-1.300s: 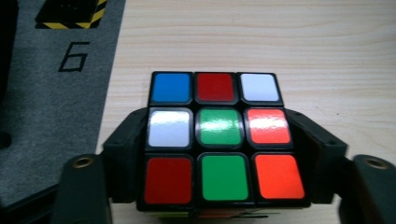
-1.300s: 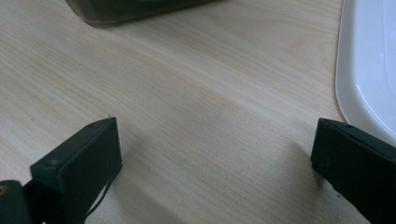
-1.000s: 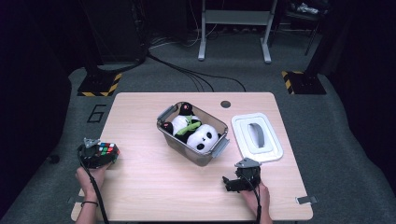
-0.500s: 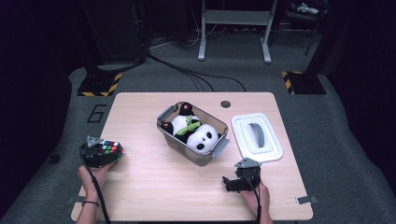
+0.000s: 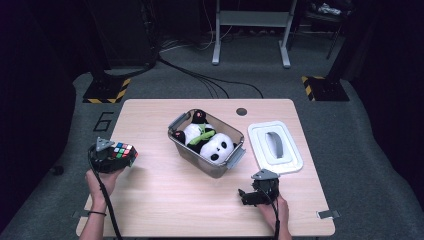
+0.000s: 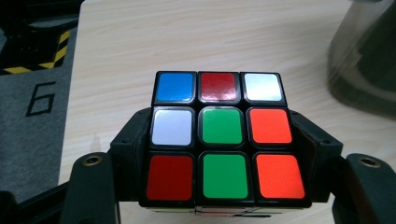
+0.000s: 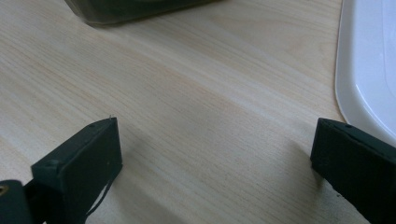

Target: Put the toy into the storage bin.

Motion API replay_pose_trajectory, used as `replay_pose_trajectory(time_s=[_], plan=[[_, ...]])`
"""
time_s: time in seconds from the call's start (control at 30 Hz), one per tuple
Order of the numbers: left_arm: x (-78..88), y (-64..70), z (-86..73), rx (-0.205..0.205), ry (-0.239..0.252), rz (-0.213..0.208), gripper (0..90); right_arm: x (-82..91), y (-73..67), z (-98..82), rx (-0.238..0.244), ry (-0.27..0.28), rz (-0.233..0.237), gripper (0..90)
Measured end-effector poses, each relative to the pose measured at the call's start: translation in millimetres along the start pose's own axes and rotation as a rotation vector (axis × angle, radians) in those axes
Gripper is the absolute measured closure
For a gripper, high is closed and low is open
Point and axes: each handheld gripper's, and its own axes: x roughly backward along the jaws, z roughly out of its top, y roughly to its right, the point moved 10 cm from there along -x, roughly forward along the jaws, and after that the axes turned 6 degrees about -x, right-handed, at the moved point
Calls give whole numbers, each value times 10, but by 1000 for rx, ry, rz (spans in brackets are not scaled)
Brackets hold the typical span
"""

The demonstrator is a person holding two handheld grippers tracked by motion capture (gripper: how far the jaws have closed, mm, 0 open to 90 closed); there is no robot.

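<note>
1. in the left gripper view the puzzle cube (image 6: 224,140) is cut off at the bottom edge, and its sides are hidden behind the black jaws.
2. the bin (image 6: 364,56) is a blur at the right edge of that view, and in the right gripper view its base (image 7: 135,9) and the lid (image 7: 369,65) are cropped.
3. the left hand-held gripper (image 5: 117,157) pinches the puzzle cube (image 5: 121,151) by two opposite sides at the left edge of the worktop (image 5: 150,200); the face with green, red, orange, white and blue squares faces the camera.
4. a cube has no long axis; in the high view it sits turned a little against the worktop edge.
5. the right hand-held gripper (image 5: 245,196) is spread wide, with bare wood between the jaws, near the front edge.
6. the clear bin (image 5: 227,165) holds a panda toy (image 5: 215,146) and stands mid-worktop, between the two grippers; the white lid (image 5: 295,165) lies just beside it on the right.
</note>
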Motion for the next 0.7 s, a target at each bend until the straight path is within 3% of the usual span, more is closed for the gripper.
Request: replay_pose_trajectory(time_s=[0.7], plan=[[24, 279, 647, -108, 45, -57, 342, 0, 0, 0, 0, 0, 0, 12]])
